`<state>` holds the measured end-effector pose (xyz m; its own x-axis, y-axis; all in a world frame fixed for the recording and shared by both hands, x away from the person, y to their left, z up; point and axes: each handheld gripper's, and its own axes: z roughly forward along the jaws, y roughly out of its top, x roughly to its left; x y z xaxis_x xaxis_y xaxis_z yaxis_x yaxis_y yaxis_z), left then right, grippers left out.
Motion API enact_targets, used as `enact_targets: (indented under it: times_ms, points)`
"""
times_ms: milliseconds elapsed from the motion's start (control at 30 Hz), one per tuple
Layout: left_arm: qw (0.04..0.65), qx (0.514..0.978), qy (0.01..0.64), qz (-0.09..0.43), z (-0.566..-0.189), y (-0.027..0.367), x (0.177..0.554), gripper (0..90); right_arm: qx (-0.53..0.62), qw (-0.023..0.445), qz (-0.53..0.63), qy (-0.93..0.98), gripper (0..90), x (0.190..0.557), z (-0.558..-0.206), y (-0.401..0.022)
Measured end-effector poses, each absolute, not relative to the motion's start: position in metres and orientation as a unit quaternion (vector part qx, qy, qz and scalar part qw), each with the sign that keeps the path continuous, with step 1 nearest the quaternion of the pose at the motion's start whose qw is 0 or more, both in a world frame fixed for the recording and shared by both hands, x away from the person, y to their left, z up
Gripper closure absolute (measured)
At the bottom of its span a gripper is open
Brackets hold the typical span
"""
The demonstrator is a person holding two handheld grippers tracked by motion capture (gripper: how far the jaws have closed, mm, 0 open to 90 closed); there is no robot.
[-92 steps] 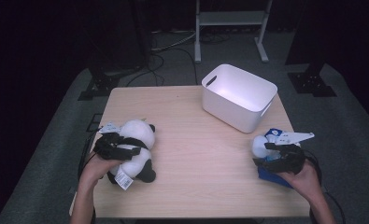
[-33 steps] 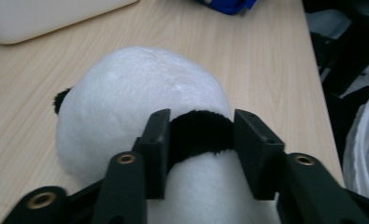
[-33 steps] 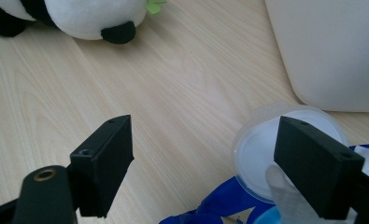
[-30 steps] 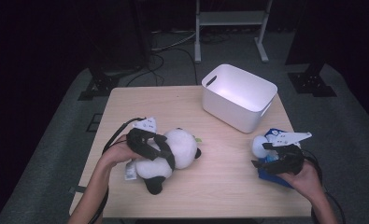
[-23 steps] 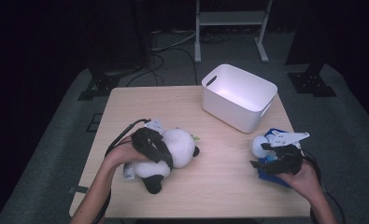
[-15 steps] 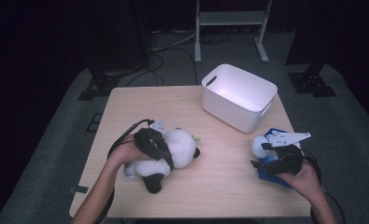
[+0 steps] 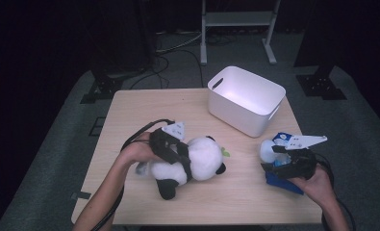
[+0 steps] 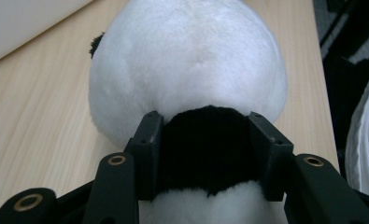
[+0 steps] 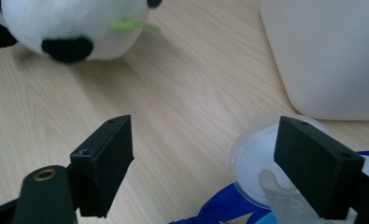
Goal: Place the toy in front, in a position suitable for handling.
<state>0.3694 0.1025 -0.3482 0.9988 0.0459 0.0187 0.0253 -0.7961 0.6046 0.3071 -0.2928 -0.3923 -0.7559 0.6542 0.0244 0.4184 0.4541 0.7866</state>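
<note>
A black-and-white panda plush [image 7: 202, 156] lies on the wooden table [image 7: 144, 110], left of the middle. My left gripper [image 7: 182, 161] is shut across its black neck band; the jaws have just been closing on it. In the left gripper view both pads [image 8: 149, 140] press into the black fur of the panda [image 8: 187, 60], between its white head and body. Near the table's right front, my right gripper [image 7: 274, 159] stands open. In the right gripper view the right gripper [image 9: 210, 168] has bare table between its jaws.
A white plastic bin [image 7: 245, 98] stands at the back right, also close in the right gripper view as the bin [image 9: 327, 51]. A pale round item [image 9: 257, 163] and a blue item [image 7: 281, 182] lie by the right gripper. Cables and stand legs sit beyond the table.
The left hand has carried the panda from the table's left edge toward the middle and closed its jaws on the neck. The right hand has stayed put.
</note>
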Motion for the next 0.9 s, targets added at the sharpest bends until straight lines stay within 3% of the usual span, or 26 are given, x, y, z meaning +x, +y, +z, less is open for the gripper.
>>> enact_targets:
  times_ms: [333,433,467,633,733,900]
  points:
    - [0.313,0.949,-0.025,-0.027,-0.376,0.068,0.371,49.1,0.314,0.139,0.404,0.848,18.4,0.308,-0.395,-0.290]
    - [0.317,0.948,-0.016,-0.028,-0.375,0.070,0.370,43.6,0.315,0.138,0.402,0.849,18.4,0.309,-0.396,-0.290]
    - [0.320,0.947,-0.008,-0.030,-0.375,0.071,0.370,37.9,0.316,0.137,0.403,0.848,18.4,0.309,-0.397,-0.290]
    - [0.356,0.934,0.016,-0.035,-0.370,0.079,0.370,32.3,0.315,0.136,0.401,0.849,18.3,0.309,-0.397,-0.290]
    - [0.383,0.923,0.035,-0.025,-0.361,0.087,0.368,21.0,0.316,0.135,0.401,0.849,18.3,0.309,-0.398,-0.290]
    - [0.404,0.912,0.064,0.001,-0.349,0.105,0.365,14.5,0.317,0.134,0.399,0.850,18.3,0.310,-0.399,-0.290]
